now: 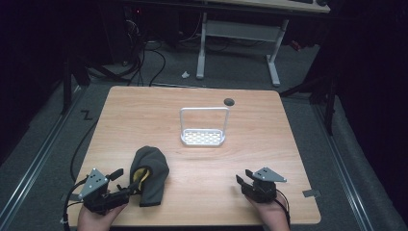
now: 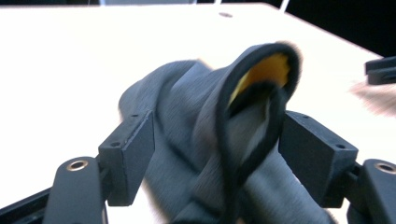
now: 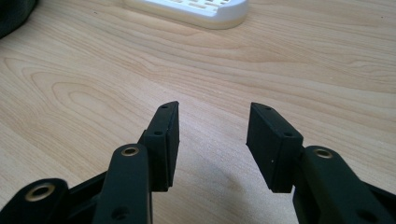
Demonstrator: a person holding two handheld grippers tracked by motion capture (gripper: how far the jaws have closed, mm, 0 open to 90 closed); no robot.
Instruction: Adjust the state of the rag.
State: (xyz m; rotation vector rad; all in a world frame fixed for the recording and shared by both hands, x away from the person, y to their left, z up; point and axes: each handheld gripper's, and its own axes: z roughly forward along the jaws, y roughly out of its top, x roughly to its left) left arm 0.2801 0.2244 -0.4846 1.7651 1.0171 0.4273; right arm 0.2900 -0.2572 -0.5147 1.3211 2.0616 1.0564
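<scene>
- Where the wooden bench (image 1: 202, 159) comes nearest the person, a grey fabric item (image 1: 150, 175), perhaps a slipper or mitt with a yellow lining, lies left of centre.
- Its long axis runs near to far, rounded closed end on the far side; the black-trimmed opening, showing yellow, faces the near left.
- The left hand-held gripper (image 1: 126, 188) lies low at the near left corner, pointing right toward the item. In the left gripper view the grey fabric fills the gap between its jaws, which press against it on both sides.
- The right hand-held gripper (image 1: 242, 183) rests at the near right, well apart from the item, pointing far-left, jaws spread fairly wide over bare wood.
- A white rack (image 1: 203, 137) with an upright handle stands farther off, mid-bench.
</scene>
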